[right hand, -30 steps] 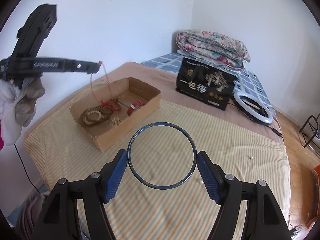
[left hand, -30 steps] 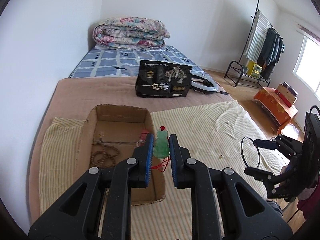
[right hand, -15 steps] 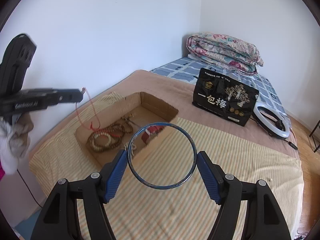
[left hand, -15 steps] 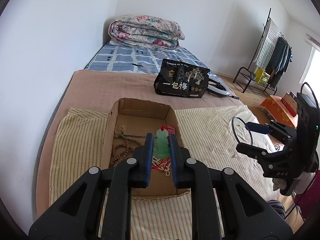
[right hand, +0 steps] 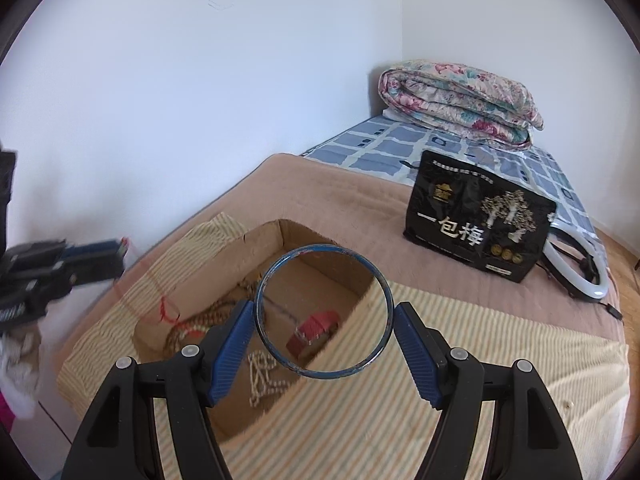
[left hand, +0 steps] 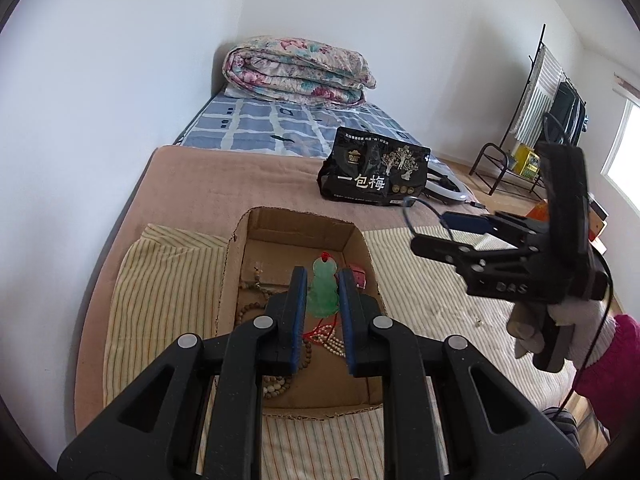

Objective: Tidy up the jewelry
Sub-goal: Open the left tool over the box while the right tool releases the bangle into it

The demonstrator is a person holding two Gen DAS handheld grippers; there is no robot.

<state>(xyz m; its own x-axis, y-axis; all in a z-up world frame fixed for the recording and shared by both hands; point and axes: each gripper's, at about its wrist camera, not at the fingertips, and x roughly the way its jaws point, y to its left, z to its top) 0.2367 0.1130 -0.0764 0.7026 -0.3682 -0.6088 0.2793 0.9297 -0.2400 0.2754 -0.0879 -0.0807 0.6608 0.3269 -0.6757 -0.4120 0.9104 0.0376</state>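
Above the cardboard box [left hand: 356, 240], a green pendant [left hand: 323, 290] is held by the left tongs [left hand: 323, 280] and a blue bangle [right hand: 324, 311] by the right tongs [right hand: 324, 320], so lowering and release are judged next.

Both wrist views look down, close over the shared cardboard box [left hand: 297, 236] [right hand: 320, 248], from opposite sides

1. We see a translucent green pendant [left hand: 323, 289] on a red cord [left hand: 318, 330].
2. We see a dark blue bangle [right hand: 323, 312].
3. We see a brown cardboard box [left hand: 356, 240] on a yellow-striped cloth [left hand: 160, 280].
4. We see a floral quilt [left hand: 296, 70].
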